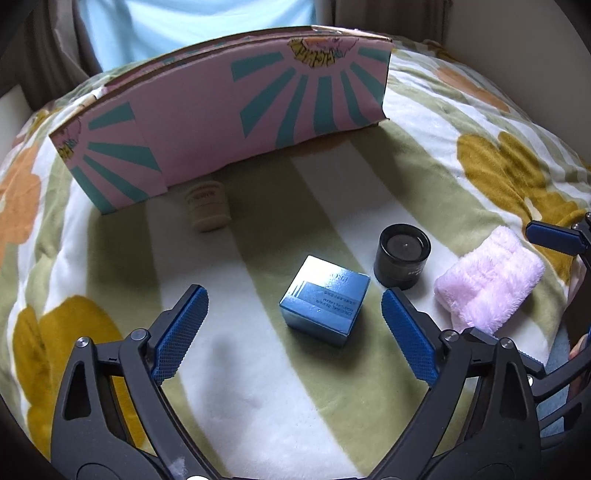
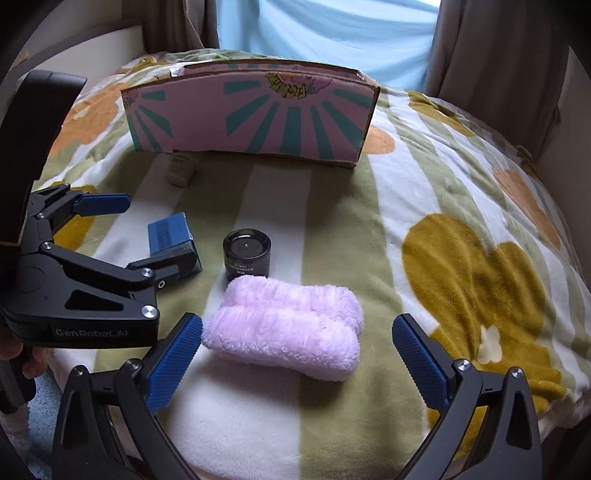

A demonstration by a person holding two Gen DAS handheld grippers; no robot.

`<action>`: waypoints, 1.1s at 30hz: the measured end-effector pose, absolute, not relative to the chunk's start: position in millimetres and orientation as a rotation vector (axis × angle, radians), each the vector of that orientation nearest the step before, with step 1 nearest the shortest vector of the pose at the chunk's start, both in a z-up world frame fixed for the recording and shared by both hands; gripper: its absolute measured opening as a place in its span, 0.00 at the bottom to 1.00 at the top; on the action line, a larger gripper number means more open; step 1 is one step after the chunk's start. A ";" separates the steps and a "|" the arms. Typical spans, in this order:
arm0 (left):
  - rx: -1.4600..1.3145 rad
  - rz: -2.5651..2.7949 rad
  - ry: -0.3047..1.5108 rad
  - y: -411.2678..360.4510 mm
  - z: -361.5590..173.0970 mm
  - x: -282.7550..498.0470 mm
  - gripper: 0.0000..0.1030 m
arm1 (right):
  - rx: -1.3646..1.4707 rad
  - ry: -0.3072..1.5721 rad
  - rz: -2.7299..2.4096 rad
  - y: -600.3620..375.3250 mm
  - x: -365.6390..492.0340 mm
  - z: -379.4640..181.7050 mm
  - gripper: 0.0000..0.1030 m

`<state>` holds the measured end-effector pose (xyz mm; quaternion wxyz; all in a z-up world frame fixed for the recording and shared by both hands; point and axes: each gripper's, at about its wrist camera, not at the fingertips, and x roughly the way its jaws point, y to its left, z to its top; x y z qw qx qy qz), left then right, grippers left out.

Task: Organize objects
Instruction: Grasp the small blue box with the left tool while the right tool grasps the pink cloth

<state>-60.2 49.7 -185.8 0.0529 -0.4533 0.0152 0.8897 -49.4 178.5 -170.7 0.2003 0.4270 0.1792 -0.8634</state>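
1. Blue box (image 1: 325, 304) sits on the bed blanket (image 1: 258, 387), between the left gripper (image 1: 293, 317) fingers; blue pads apart, neither touching the box. Box is turned corner-on to the gripper and stands flat.
2. Left gripper also shows in the right wrist view, one finger overlapping the box's near edge there; contact can't be judged from that angle.
3. Pink fluffy towel (image 2: 284, 325), folded into a roll, lies between the right gripper (image 2: 297, 350) fingers. Pads spread wide; left pad just beside the towel's end, right pad well clear. Not clamped.
4. Black jar (image 1: 402, 256) stands upright between box and towel, just behind the towel, close to but apart from the box.
5. Cream jar (image 1: 207, 210) lies on its side further back, at the foot of the cardboard box.
6. Pink cardboard box (image 1: 229, 122) with teal ray print stands at the far side of the blanket, long wall facing the grippers.
7. Blanket: green/white stripes with mustard and orange flowers. Light blue curtain (image 2: 332, 33) behind.
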 end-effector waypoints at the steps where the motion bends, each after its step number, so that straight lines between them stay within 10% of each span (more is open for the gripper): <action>1: -1.389 2.698 0.035 48.5 -188.6 -61.6 0.89 | 1.190 0.501 -2.416 178.5 -49.5 -172.0 0.99; 13: -1.399 2.635 0.078 59.9 -200.2 -62.8 0.40 | 1.198 0.378 -2.383 186.0 -52.9 -176.8 0.73; 33: -1.374 2.695 -0.003 40.4 -181.2 -54.7 0.39 | 1.163 0.209 -2.383 203.3 -58.2 -154.8 0.44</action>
